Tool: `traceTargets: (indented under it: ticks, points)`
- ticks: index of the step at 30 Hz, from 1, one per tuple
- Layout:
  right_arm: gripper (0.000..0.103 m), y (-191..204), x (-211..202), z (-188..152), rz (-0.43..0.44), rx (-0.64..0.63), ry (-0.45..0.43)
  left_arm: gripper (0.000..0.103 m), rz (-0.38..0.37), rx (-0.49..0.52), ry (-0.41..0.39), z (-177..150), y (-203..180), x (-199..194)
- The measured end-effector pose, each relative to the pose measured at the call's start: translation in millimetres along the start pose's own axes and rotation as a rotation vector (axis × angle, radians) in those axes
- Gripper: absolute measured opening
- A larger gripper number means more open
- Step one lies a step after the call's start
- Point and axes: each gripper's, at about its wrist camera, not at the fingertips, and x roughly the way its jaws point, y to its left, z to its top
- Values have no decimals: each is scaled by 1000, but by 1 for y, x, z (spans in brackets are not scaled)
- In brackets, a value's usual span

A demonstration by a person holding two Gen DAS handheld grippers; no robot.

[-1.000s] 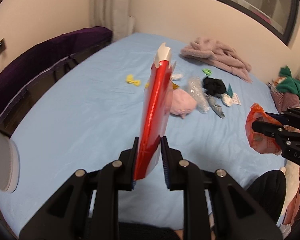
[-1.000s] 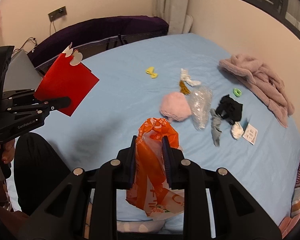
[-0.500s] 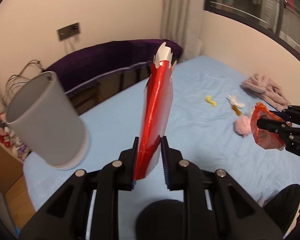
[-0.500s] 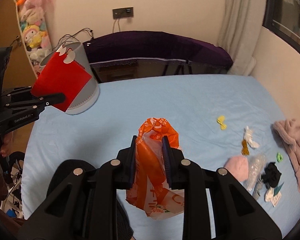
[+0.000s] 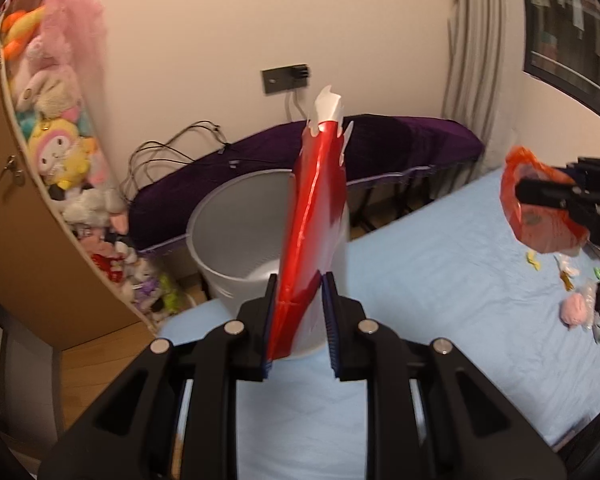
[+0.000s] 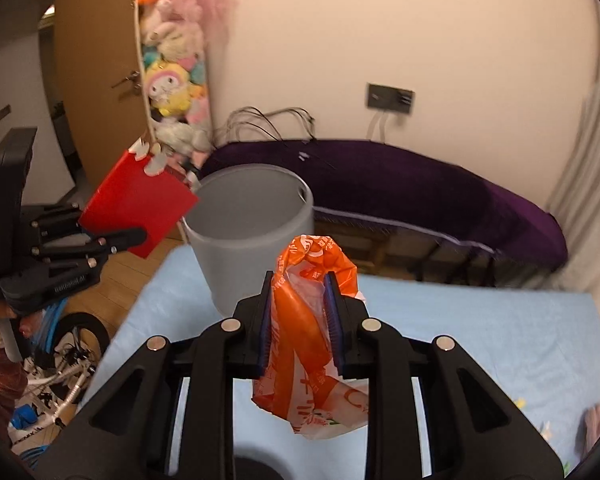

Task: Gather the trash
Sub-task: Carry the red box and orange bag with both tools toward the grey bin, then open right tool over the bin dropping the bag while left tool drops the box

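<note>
- Left wrist view looks down over a bed [image 5: 440,280] under a smooth pale blue sheet, with a padded dark purple headboard [image 5: 400,140] curving along the cream wall behind it.
- A grey, round plastic waste bin [image 5: 236,248] with smooth, slightly tapered walls stands at the corner of the bed, mouth open upward, straight ahead of both grippers.
- A tall hanging net of soft plush toys [image 6: 172,64] runs down the brown door at the left.
- The left gripper [image 5: 298,312] tilts downward toward the bin; its black fingers with ribbed blue pads are nearly closed and pinch the lower end of a red packet [image 5: 314,216], a flat, glossy, stiff-looking wrapper with a torn white top edge, which stands edge-on above the bin's near rim.
- From the right wrist view the same packet shows as a flat red square held just left of the bin's mouth.
- The right gripper [image 6: 298,308] also angles downward, its jaws close together and clamped on an orange plastic bag [image 6: 312,340], thin and crumpled, printed in white, whose bunched top rises above the pads while the rest sags below them over the sheet, near the bin.
- Small scattered items [image 5: 584,300], among them a fuzzy pink ball, lie far off on the sheet; they are too blurred to name.
</note>
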Motion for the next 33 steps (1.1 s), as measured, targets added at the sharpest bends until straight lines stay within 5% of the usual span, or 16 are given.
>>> traceTargets:
  ticks: [10, 22, 24, 28, 33]
  points:
    - [22, 31, 70, 113, 103, -15, -45, 22, 65, -53, 1, 42, 69, 4]
    - [23, 30, 125, 161, 168, 15, -26, 23, 64, -114, 28, 72, 106, 28]
    - [27, 31, 132, 165, 171, 17, -15, 24, 67, -115, 38, 72, 108, 32]
    - [54, 31, 141, 170, 138, 28, -22, 25, 72, -116, 44, 71, 111, 38]
    - [54, 27, 139, 173, 142, 47, -29, 25, 70, -125, 45, 71, 114, 43]
